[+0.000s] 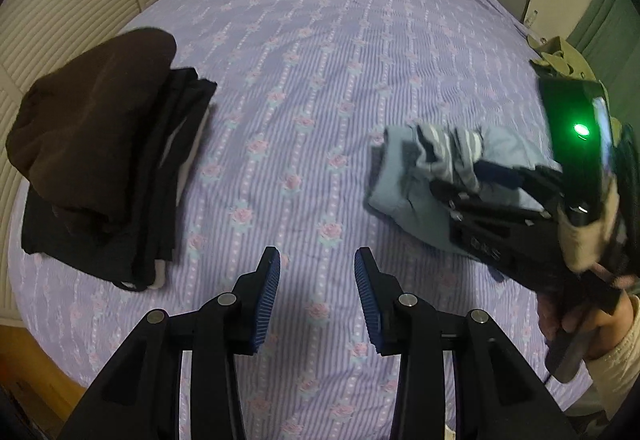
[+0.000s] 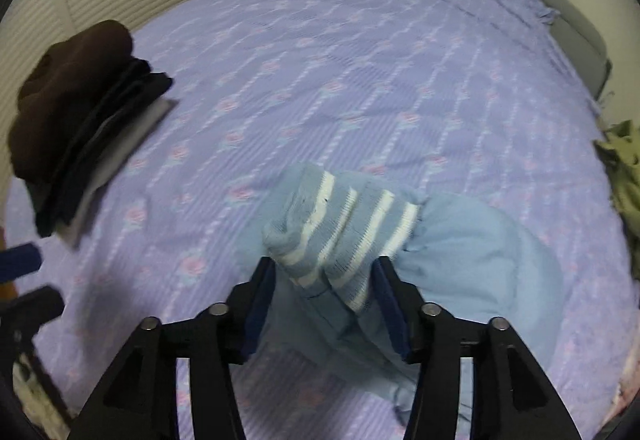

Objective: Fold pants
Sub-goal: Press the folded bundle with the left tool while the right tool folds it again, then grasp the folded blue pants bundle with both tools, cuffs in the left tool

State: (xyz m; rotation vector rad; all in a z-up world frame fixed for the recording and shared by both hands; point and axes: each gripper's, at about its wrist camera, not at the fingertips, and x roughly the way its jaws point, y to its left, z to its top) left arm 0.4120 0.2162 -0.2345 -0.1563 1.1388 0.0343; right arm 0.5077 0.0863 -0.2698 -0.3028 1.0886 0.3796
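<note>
The right gripper (image 1: 476, 176) is smeared by motion blur in the left wrist view, so its fingertips cannot be made out against the light blue pants (image 1: 404, 200). An olive cloth (image 2: 624, 168) at the far right is cut off by the picture's edge. In the stack (image 2: 80, 144) at left, the lower layers are mostly hidden under a brown garment (image 2: 68, 100).

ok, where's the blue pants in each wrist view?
Left wrist: blue pants sit right of centre on the bed, partly behind the right gripper, striped cuff up.
Right wrist: pants fill the lower centre and right; the striped cuff lies between the gripper's fingers.
Shared landmark: the dark folded stack at the left edge of the bed in both views.
</note>
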